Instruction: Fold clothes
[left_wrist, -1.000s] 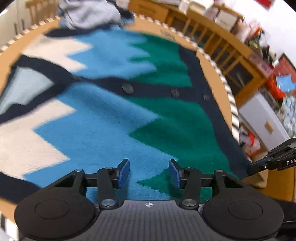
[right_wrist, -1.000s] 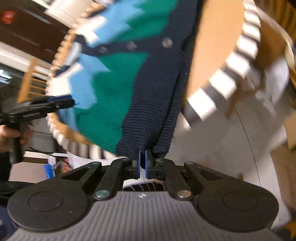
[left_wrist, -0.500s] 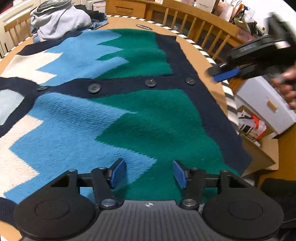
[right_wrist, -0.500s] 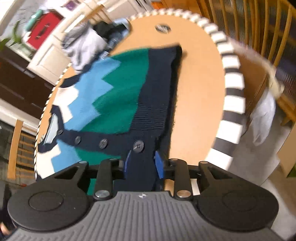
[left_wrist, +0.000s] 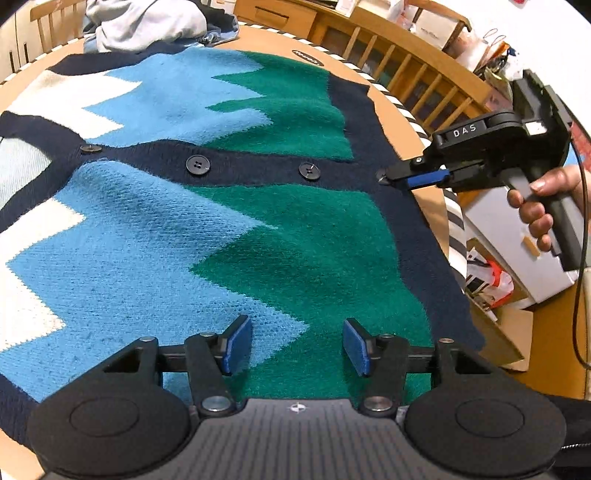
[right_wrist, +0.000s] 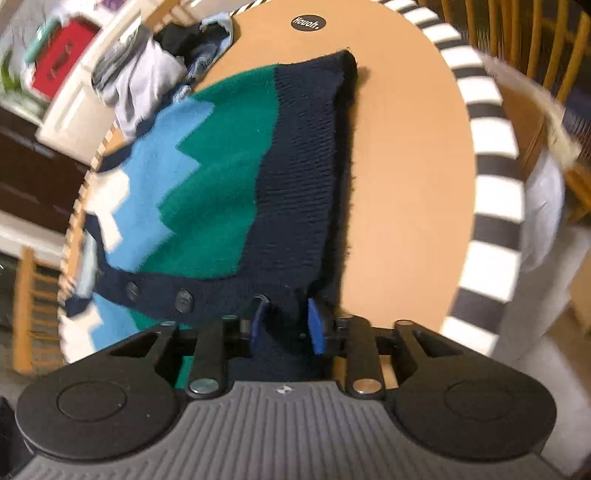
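Note:
A knit cardigan (left_wrist: 258, 229) in blue, green, white and navy lies flat and buttoned on the round tan table (left_wrist: 432, 199). My left gripper (left_wrist: 297, 345) hovers over its near green and blue panel. Its jaws are closing a little, with nothing between the pads. A hand (left_wrist: 535, 210) holds my right gripper (left_wrist: 384, 176) at the navy hem, its tips by the lowest button. In the right wrist view the cardigan (right_wrist: 207, 173) stretches away and the right gripper (right_wrist: 286, 325) is closing. Navy hem cloth lies between its pads, which still stand apart.
A heap of grey and blue clothes (left_wrist: 144, 22) sits at the table's far side, also in the right wrist view as the heap (right_wrist: 136, 74). Wooden chair backs (left_wrist: 406, 74) ring the striped table rim (right_wrist: 491, 206). A white cabinet (left_wrist: 517, 251) stands beyond the right edge.
My right gripper let go of the navy hem it held off the table edge and moved along the hem to the button band. The cardigan now lies flat. The left gripper hardly moved.

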